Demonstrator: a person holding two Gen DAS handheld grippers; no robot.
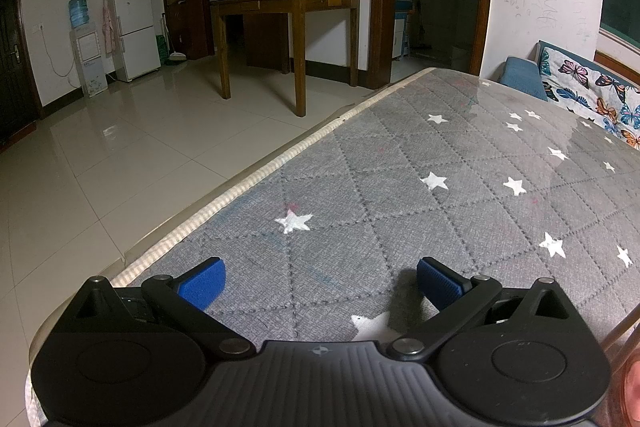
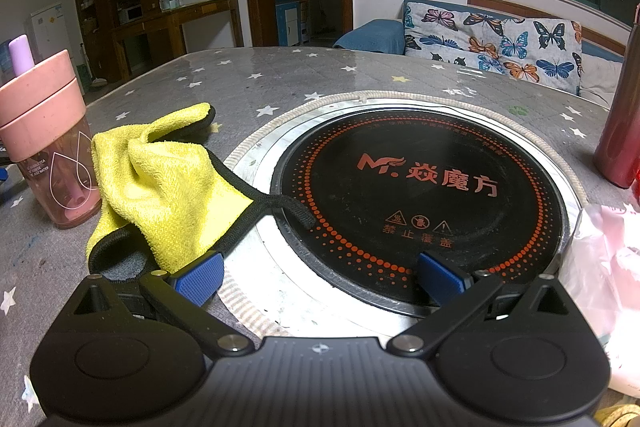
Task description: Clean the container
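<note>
Both claws gape apart, holding nothing. The left gripper (image 1: 320,277) hovers over the table (image 1: 460,187). From the right gripper (image 2: 318,277), a yellow cloth (image 2: 168,183) lies at ten o'clock, with a pink cup (image 2: 48,139) beyond it.

Each tool (image 1: 320,277) (image 2: 320,275) has a ribbed black body, silver pivot screws, blue textured pads

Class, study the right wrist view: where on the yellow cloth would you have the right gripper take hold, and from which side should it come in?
Grip the raised ridge of folds in the yellow cloth, coming down from above. The bunched fabric stands proud of the table, so open fingers can straddle it; the flat, black-trimmed edges hug the surface. The right gripper is open and close by. The pink cup stands beside the cloth, so stay clear of it.
</note>
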